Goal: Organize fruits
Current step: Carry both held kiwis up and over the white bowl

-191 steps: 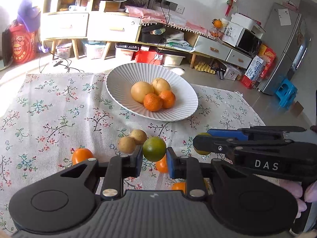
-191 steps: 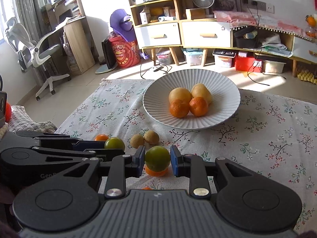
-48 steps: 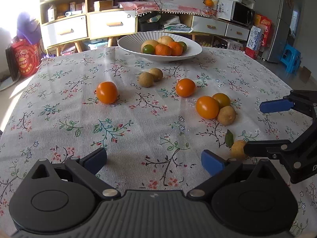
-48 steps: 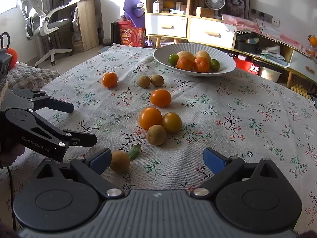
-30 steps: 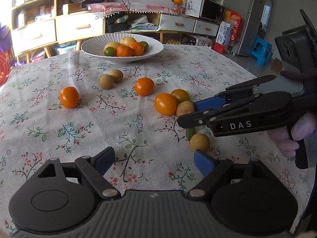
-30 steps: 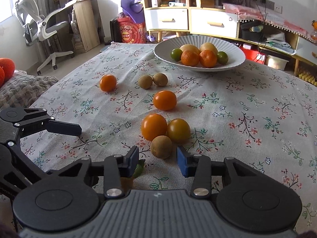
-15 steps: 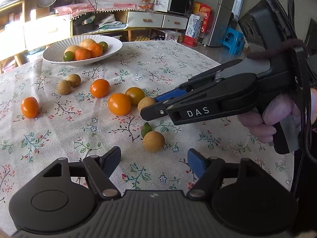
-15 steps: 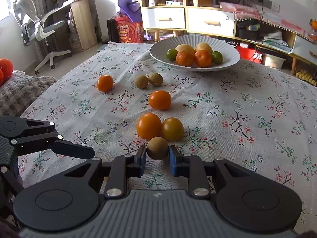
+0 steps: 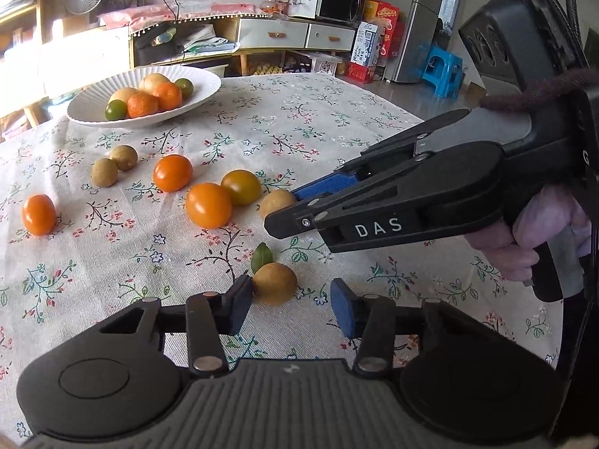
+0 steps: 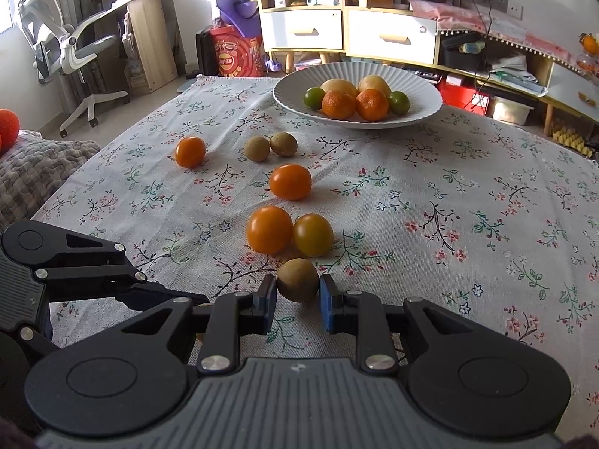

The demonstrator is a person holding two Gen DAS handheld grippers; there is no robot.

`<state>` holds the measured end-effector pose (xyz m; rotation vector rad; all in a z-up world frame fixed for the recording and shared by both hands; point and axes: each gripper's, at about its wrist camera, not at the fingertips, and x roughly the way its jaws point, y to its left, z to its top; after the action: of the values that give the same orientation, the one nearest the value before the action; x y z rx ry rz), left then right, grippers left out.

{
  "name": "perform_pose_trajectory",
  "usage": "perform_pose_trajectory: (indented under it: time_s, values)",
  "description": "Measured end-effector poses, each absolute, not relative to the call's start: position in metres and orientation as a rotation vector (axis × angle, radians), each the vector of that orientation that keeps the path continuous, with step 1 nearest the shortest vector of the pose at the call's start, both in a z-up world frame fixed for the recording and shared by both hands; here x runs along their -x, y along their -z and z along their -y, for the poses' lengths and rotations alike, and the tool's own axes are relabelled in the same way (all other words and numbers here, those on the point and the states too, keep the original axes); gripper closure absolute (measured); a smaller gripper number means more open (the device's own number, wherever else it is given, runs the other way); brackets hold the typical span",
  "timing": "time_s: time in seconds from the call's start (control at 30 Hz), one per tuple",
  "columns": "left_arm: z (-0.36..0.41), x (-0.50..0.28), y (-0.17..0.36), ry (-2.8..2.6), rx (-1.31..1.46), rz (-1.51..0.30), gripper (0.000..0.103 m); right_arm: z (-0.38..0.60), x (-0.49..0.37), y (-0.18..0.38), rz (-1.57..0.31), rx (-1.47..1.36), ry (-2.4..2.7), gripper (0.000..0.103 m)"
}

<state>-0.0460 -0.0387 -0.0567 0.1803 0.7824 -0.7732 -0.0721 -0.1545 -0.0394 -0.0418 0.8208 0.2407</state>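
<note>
Tongs of the right hand [image 10: 297,297] point steeply down at the bench [image 10: 468,187], both pads pressed on a round brown fruit [image 10: 297,280] resting on the floral cloth, just below an orange tomato [image 10: 268,229] and a yellowish tomato [image 10: 313,234]. The left tongs [image 9: 290,305] also slant down; their jaws have just been closing around a tan fruit with a green leaf [image 9: 275,282], the left pad touching it, the right pad apart. Farther off sits a white ribbed bowl [image 10: 288,89] holding oranges, green and pale fruits.
</note>
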Motion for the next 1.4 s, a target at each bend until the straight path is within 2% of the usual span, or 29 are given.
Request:
perform_pose_trajectory:
  time_s: [0.17,1.4]
  values:
    - [0.035,0.042,0.055,0.747,-0.156,-0.798,0.089,0.155,0.073,0.039,-0.822,0.045,-0.242,0.081]
    - [0.014,0.005,0.021,0.56,-0.036,-0.808,0.089,0.161,0.058,0.01,-0.748,-0.021,-0.216,0.081]
